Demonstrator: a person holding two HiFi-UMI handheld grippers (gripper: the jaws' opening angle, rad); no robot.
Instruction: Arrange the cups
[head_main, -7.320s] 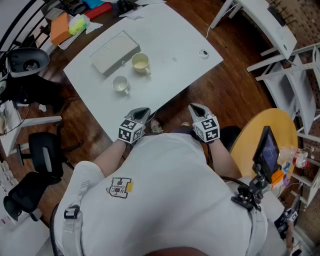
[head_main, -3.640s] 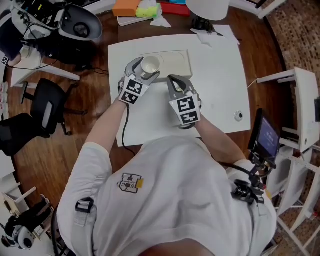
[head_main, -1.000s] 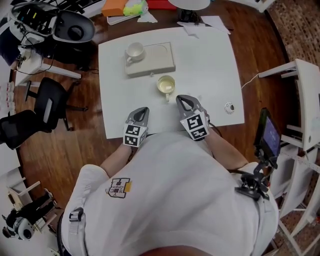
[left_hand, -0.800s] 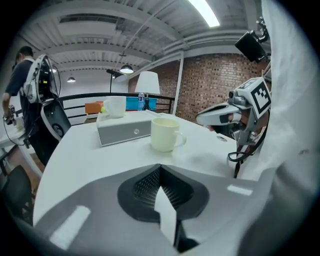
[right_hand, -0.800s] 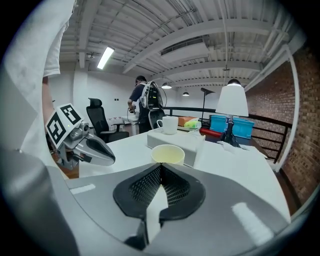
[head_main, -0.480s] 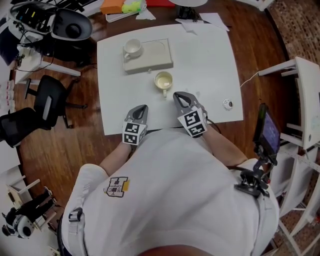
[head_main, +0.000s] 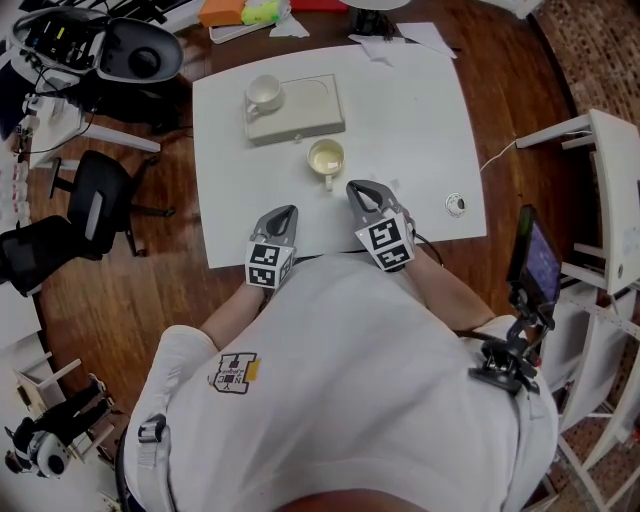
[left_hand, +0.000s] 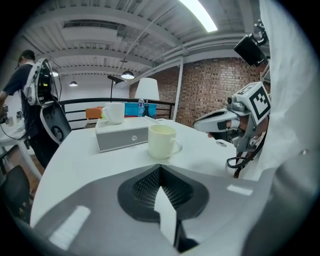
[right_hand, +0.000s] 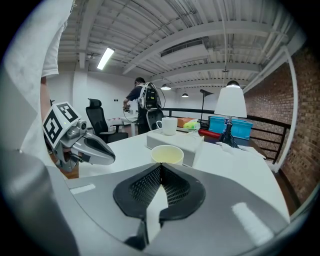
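A cream cup (head_main: 326, 159) stands on the white table (head_main: 420, 130), its handle toward me; it also shows as the cream cup (left_hand: 161, 141) and cream cup (right_hand: 167, 154). A white cup (head_main: 264, 93) sits on the left end of a grey tray (head_main: 310, 108) farther back, seen too as the white cup (left_hand: 114, 112) and white cup (right_hand: 169, 125). My left gripper (head_main: 283, 214) is shut and empty near the table's front edge. My right gripper (head_main: 363, 189) is shut and empty, just right of and nearer than the cream cup.
A small round metal fitting (head_main: 456, 205) lies near the table's right front corner. Papers (head_main: 400, 38) and a lamp base sit at the far edge. Office chairs (head_main: 95, 215) stand left of the table; a phone on a stand (head_main: 530, 275) is at my right. A person (right_hand: 141, 107) stands far behind.
Compared with a second ago the view has shifted a little; both grippers stay shut near the table's front edge, and the cups and tray have not moved.
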